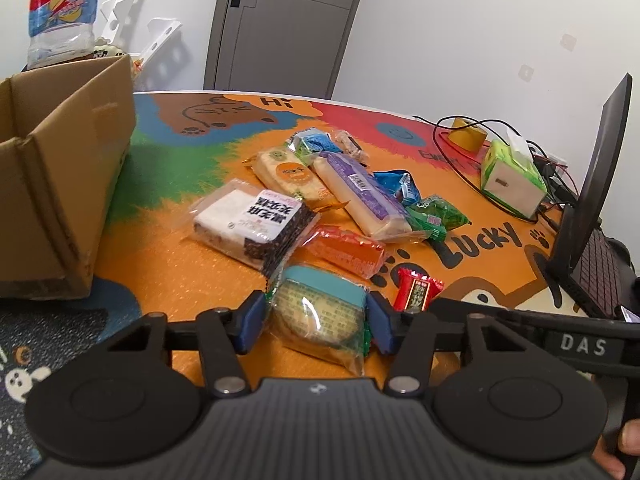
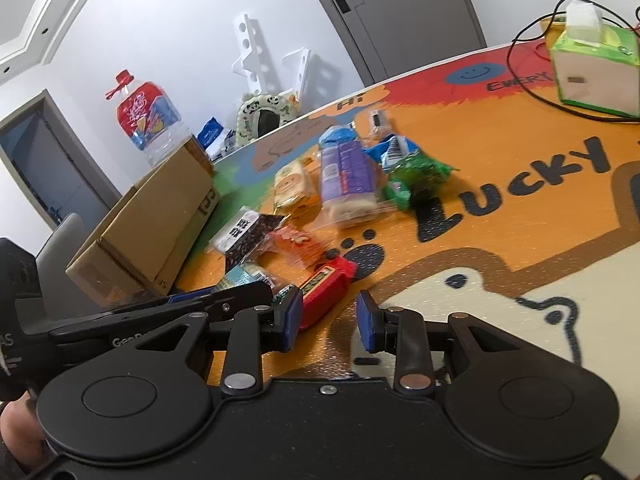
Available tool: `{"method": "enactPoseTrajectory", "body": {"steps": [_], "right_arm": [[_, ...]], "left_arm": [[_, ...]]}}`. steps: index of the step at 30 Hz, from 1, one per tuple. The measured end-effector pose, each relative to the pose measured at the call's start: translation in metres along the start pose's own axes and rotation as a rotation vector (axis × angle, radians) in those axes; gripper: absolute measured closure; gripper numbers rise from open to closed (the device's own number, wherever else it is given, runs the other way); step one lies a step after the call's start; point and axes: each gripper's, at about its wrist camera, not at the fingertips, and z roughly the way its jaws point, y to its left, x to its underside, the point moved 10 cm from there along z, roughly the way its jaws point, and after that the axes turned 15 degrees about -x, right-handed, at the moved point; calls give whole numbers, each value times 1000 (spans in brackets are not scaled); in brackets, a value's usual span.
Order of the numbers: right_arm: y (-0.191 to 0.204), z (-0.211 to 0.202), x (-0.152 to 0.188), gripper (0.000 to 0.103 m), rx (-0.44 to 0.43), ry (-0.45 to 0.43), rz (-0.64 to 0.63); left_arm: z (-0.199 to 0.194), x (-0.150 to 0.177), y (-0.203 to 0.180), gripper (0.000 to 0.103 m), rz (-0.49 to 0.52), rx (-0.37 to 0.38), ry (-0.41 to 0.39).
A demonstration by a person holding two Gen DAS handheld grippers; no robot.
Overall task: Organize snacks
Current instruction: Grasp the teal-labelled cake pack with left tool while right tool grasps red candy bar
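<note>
Tongs first: your left tongs [image 1: 316, 322] pinched the teal-topped cake packet [image 1: 318, 316], both blue pads pressed against its sides, wrapper resting on the desk [image 1: 168, 280]. Your right tongs [image 2: 329, 316] stood a little apart with nothing between the pads; the red candy packet [image 2: 322, 294] lay just beside the left pad, touching or not you couldn't tell. In the right wrist view your left tongs sat just left of the right ones, low over the desk.

Beyond the cake packet, the snack pile: orange packet [image 1: 346, 250], black-and-white sesame cake packet [image 1: 256, 222], yellow bread packet [image 1: 286, 174], long purple-label bread [image 1: 364, 196], green packet [image 1: 436, 216], blue packets behind. All loose on the desk, some overlapping.

Cardboard box [image 1: 60, 184] stood open on the left, well apart from the pile. Tissue box [image 1: 512, 176], yellow tape roll [image 1: 466, 132] and black cables sat far right, laptop [image 1: 592, 216] at the right edge. Water bottle [image 1: 60, 12] behind the box.
</note>
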Motion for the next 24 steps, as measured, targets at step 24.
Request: {"method": "enactPoseTrajectory", "body": {"steps": [24], "right_arm": [[27, 36, 1, 57, 151, 83, -203]], "left_arm": [[-16, 11, 43, 23, 41, -144, 5]]}}
